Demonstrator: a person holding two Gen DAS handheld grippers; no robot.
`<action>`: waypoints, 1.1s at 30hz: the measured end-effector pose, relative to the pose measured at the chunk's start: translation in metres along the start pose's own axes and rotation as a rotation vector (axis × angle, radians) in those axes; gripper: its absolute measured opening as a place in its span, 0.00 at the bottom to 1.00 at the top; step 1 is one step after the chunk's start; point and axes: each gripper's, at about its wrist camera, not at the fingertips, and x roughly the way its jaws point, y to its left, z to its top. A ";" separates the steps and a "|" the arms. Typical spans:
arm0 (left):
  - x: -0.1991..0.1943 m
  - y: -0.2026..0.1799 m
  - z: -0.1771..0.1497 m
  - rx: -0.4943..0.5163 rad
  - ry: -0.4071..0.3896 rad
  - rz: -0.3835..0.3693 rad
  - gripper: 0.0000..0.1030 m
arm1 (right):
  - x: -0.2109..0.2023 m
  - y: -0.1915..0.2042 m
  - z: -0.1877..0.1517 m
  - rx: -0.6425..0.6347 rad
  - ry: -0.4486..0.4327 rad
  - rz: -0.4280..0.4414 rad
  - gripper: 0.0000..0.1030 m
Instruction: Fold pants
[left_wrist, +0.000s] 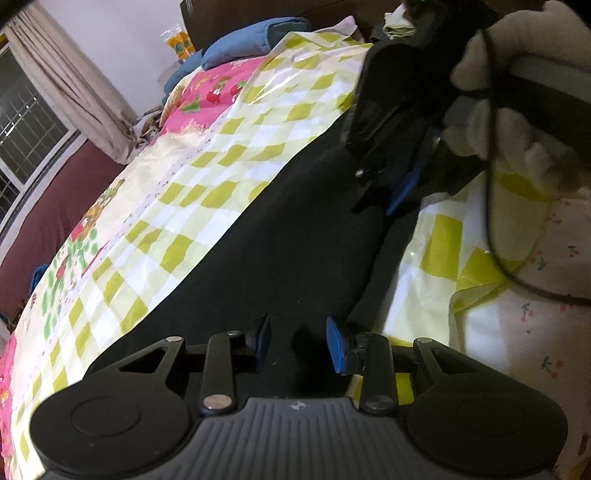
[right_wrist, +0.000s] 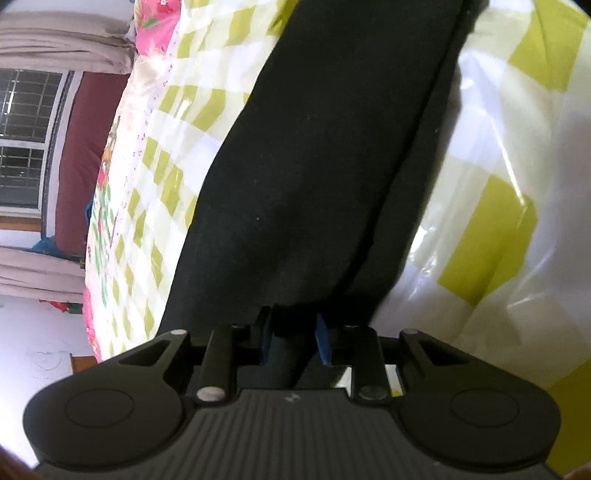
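Low — both grippers (left_wrist: 298, 341) (right_wrist: 293, 334) on pants (left_wrist: 288, 236)

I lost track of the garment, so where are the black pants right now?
The black pants lie stretched along the checked sheet on the bed, one end between the left gripper fingers, the other pinched in the right gripper.

The left wrist camera sits low behind the left gripper (left_wrist: 298, 341), looking forward along its fingers and down the length of the black pants (left_wrist: 280, 236) on the checked bedsheet (left_wrist: 192, 177), with the right gripper (left_wrist: 391, 184) at the far end facing back. The right wrist camera rides behind the right gripper (right_wrist: 291, 332), closer to the cloth, looking along the pants (right_wrist: 314, 166) the opposite way. Both views share the pants, the sheet, the curtain (left_wrist: 74, 88) and the window (right_wrist: 26, 140).
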 end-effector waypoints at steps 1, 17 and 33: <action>0.001 -0.002 0.001 0.004 -0.001 -0.003 0.47 | 0.002 0.002 0.000 0.003 -0.002 0.015 0.28; 0.016 -0.014 0.003 0.066 0.040 0.065 0.25 | -0.026 0.022 -0.006 0.010 0.013 0.082 0.07; 0.023 -0.023 -0.001 0.138 0.076 -0.003 0.23 | -0.025 -0.007 0.040 -0.018 -0.174 -0.106 0.18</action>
